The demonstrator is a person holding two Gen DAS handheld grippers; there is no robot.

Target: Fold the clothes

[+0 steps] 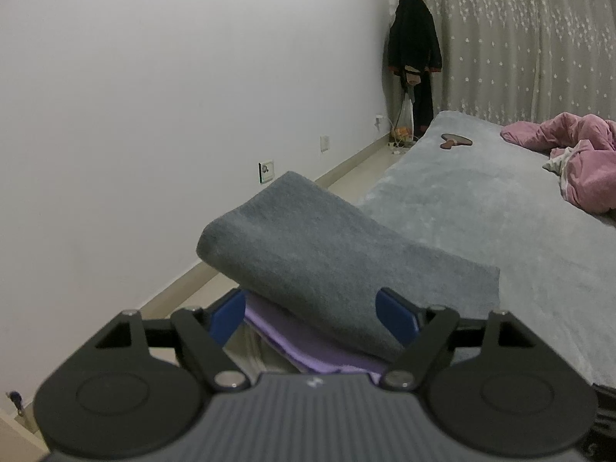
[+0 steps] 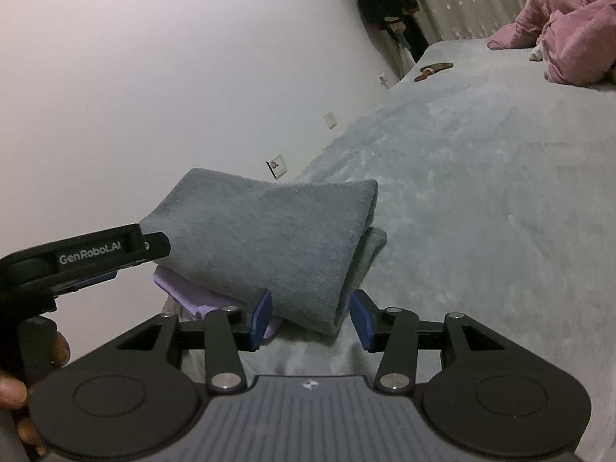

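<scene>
The left gripper (image 1: pixel 312 317) stood spread around the near end of a folded grey garment (image 1: pixel 327 254), pads not pressing. The right gripper (image 2: pixel 310 317) was spread too, its pads flanking the garment's other corner. The garment lay on a purple cloth (image 2: pixel 184 290) at the bed's (image 2: pixel 481 200) near edge; pink bedding (image 2: pixel 566 42) sat far beyond it.

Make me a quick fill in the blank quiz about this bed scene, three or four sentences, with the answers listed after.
1. The folded grey garment lies on top of a folded cloth coloured ____.
2. The crumpled clothes at the far end of the bed are ____.
3. The dark garment hangs in the corner beside the ____.
4. Both grippers have pads coloured ____.

Missing words: purple; pink; curtain; blue
</scene>
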